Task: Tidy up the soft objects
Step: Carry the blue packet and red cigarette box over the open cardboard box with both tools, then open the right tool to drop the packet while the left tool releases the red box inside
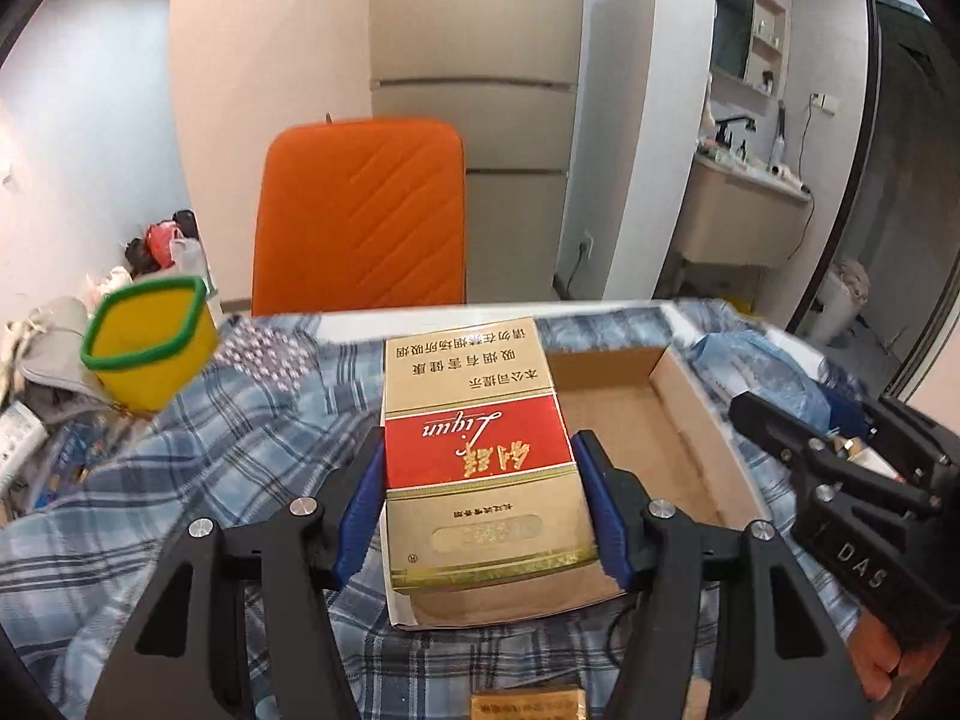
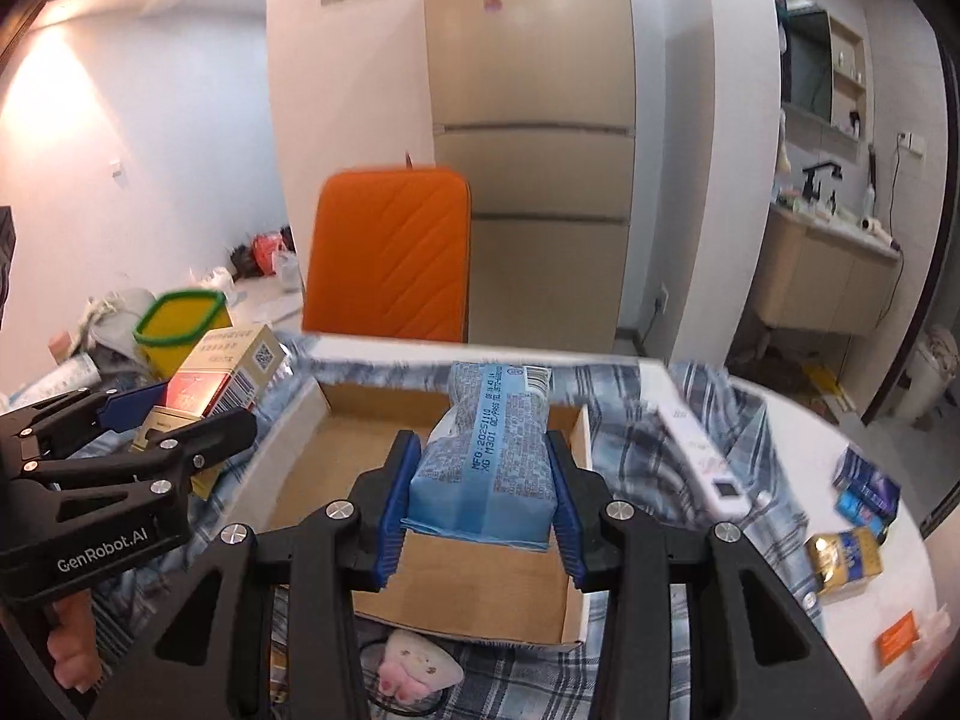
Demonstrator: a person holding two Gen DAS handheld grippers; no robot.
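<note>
Above the open box (image 2: 420, 576), the right claw (image 2: 480, 480) pinches a blue pack (image 2: 486, 456), the left claw (image 1: 486, 504) a carton (image 1: 480, 468), seemingly for packing.

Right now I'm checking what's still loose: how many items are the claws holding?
2: a red-and-gold carton in the left claw, a blue pack in the right claw over the cardboard box.

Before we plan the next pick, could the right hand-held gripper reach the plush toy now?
Probably not: the right hand-held gripper is shut on a blue pack; the plush toy lies beneath it.
</note>
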